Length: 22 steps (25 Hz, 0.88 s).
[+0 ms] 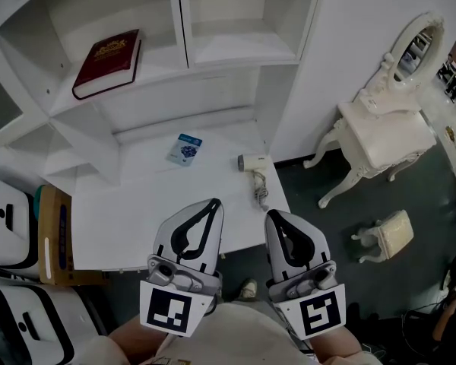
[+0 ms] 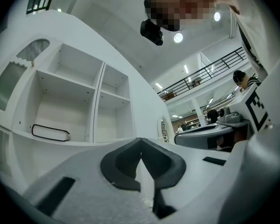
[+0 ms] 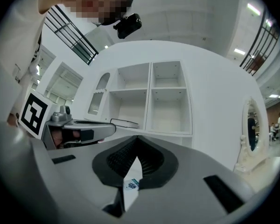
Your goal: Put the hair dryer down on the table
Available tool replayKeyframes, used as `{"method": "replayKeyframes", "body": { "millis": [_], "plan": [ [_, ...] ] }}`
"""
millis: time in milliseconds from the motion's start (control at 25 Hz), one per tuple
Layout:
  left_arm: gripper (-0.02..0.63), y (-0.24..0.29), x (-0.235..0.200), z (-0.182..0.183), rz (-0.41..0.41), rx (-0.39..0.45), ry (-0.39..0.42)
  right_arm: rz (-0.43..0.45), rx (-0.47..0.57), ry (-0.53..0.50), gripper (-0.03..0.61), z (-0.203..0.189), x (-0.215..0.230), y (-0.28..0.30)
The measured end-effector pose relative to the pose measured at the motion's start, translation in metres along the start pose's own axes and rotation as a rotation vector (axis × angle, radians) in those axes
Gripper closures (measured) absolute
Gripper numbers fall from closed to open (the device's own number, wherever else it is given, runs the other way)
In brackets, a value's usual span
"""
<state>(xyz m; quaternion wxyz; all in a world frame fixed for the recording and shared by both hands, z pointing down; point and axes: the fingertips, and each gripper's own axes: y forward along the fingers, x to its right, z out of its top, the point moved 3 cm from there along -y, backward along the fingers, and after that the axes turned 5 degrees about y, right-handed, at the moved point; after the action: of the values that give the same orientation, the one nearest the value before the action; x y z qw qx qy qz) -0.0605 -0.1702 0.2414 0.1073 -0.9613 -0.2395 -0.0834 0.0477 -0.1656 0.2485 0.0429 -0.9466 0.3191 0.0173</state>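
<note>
On the desk (image 1: 137,219), near its right edge, the hair dryer (image 1: 254,163) lies flat and unsupported. Left tool (image 1: 212,202) and right tool (image 1: 273,214) are fully closed, empty, well clear of it; placement judged complete.

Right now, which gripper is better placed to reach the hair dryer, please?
Probably the right gripper: the hair dryer lies near the right edge of the table, almost straight ahead of it. The left gripper sits off to its side. Both are shut and empty.
</note>
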Motion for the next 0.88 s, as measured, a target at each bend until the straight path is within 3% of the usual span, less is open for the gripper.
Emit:
{"method": "replayKeyframes", "body": {
  "millis": [880],
  "plan": [
    [0.600, -0.008, 0.017, 0.006, -0.028, 0.003, -0.035, -0.007, -0.038, -0.056, 0.561, -0.003, -0.001, -0.005]
  ]
}}
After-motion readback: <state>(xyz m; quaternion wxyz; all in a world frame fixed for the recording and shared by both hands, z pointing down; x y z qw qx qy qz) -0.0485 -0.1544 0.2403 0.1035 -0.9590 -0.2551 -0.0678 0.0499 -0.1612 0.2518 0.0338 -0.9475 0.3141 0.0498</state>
